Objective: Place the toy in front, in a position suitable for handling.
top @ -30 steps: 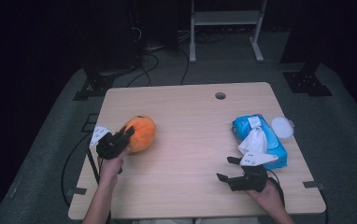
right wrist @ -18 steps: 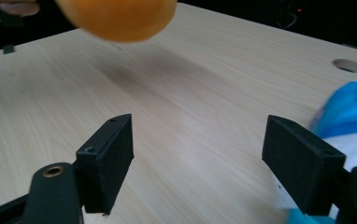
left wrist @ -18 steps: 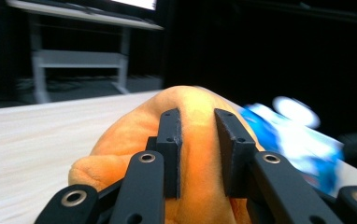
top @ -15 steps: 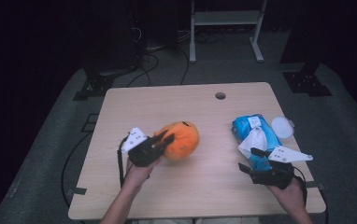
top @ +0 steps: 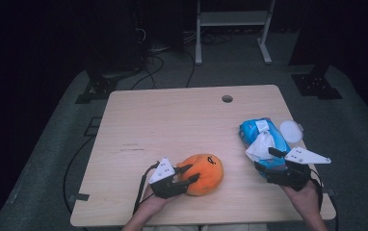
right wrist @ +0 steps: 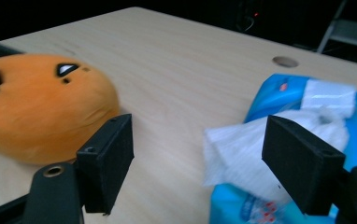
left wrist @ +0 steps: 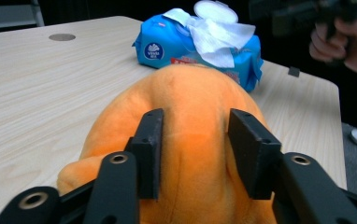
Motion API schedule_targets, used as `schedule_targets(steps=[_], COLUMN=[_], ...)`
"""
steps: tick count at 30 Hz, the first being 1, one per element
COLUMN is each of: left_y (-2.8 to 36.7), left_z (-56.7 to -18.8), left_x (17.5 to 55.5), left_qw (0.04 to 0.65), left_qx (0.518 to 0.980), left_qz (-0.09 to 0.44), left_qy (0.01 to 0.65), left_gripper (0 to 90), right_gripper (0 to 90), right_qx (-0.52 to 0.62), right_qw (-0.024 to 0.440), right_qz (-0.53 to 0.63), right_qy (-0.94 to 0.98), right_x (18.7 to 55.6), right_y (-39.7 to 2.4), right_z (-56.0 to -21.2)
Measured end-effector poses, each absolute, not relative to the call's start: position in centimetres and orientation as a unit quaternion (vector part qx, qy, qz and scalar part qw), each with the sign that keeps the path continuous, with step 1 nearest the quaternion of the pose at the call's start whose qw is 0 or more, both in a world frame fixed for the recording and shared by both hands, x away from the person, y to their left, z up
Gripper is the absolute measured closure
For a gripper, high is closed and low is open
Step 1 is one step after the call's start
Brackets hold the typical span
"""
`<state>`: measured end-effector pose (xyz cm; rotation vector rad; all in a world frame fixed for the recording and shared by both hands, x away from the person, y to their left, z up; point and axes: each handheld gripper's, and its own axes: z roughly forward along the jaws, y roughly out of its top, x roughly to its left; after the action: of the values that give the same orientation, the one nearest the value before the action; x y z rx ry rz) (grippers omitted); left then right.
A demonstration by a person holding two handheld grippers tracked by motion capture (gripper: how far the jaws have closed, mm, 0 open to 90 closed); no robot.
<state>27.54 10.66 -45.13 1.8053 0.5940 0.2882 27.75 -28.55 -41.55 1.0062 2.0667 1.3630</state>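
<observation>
Carried toward the table's near middle since a second ago, the orange plush toy (top: 202, 173) stays pinched by the left gripper (top: 188, 175), its jaws just easing; soft and light, best held mid-body. Right gripper (top: 274, 159) gapes wide, empty.

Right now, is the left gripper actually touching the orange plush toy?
Touching. In the left gripper view the left gripper has both black pads pressed into the orange plush toy, denting its fabric; the high view agrees.
</observation>
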Motion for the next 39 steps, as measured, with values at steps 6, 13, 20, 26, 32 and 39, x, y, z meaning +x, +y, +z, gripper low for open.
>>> schedule_targets(steps=[6,13,20,26,32,39], left_y=[10.7,10.4,10.1,10.3,10.5,10.6], left_z=[-45.0,-45.1,-45.2,-45.1,-45.3,-45.3], left_x=[27.3,27.2,26.7,26.5,26.7,26.6], left_qw=[0.566,0.559,0.551,0.545,0.55,0.549], left_qx=[0.782,0.787,0.789,0.793,0.789,0.789], left_qz=[0.122,0.137,0.168,0.179,0.174,0.175], left_qy=[0.231,0.222,0.212,0.205,0.211,0.211], left_gripper=[48.5,38.7,34.2,32.3,31.7,31.3], right_gripper=[23.9,25.2,51.7,73.9,85.3,86.3], right_qx=[0.38,0.398,0.413,0.445,0.446,0.418], right_qw=[0.259,0.249,0.251,0.225,0.216,0.215], right_qz=[0.485,0.446,0.412,0.425,0.439,0.478], right_qy=[0.743,0.762,0.772,0.756,0.75,0.742], right_x=[30.3,34.0,34.4,34.4,34.1,32.3], right_y=[-29.4,-29.9,-30.0,-30.6,-31.0,-31.2], right_z=[-40.9,-42.9,-44.1,-44.2,-43.6,-41.4])
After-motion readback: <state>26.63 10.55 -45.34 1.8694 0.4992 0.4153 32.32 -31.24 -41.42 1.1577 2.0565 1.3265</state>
